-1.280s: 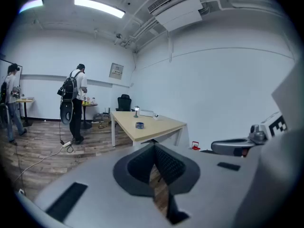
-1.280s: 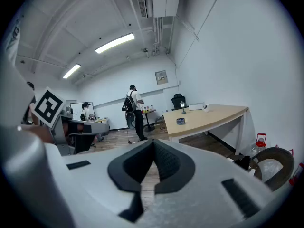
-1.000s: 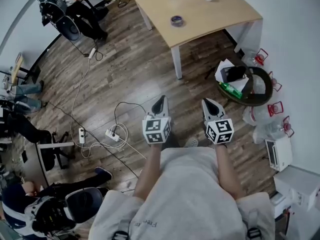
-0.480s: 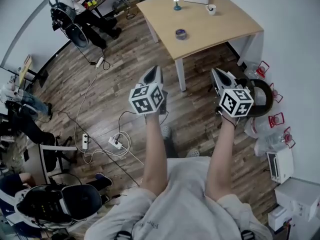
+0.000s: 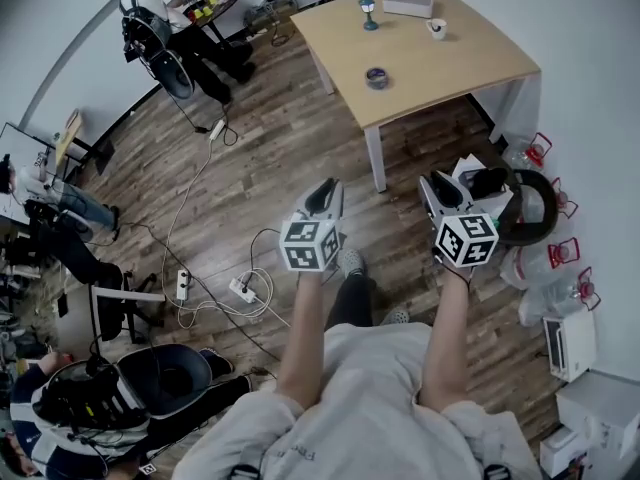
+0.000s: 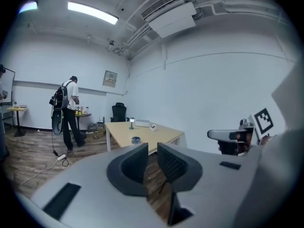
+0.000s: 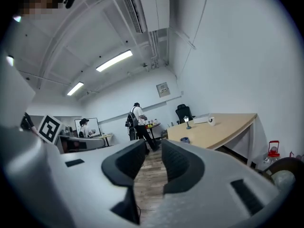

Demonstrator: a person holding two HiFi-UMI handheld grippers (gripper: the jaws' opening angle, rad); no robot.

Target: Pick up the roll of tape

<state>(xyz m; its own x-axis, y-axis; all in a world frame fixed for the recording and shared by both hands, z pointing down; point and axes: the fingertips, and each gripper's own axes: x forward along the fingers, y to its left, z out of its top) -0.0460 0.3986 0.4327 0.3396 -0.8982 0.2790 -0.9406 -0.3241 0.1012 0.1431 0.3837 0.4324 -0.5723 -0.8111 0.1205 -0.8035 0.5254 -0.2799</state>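
Note:
The roll of tape (image 5: 377, 77) lies flat on the light wooden table (image 5: 450, 63) across the room, far beyond both grippers. It shows small in the left gripper view (image 6: 136, 139) and the right gripper view (image 7: 185, 139). My left gripper (image 5: 328, 190) is held out in front of me over the floor, its jaws a little apart and empty (image 6: 152, 148). My right gripper (image 5: 437, 186) is alongside it. Its jaws have just been opening and stand apart with nothing between them (image 7: 153, 146).
A small lamp (image 5: 369, 12), a box (image 5: 409, 3) and a cup (image 5: 436, 29) share the table. A full waste bin (image 5: 500, 193) stands by my right gripper. A power strip and cables (image 5: 245, 290) lie on the floor at left. A person (image 5: 160, 8) stands at a far table.
Both grippers have risen in front of me, and the table with the tape has come further into the head view. The right jaws have parted.

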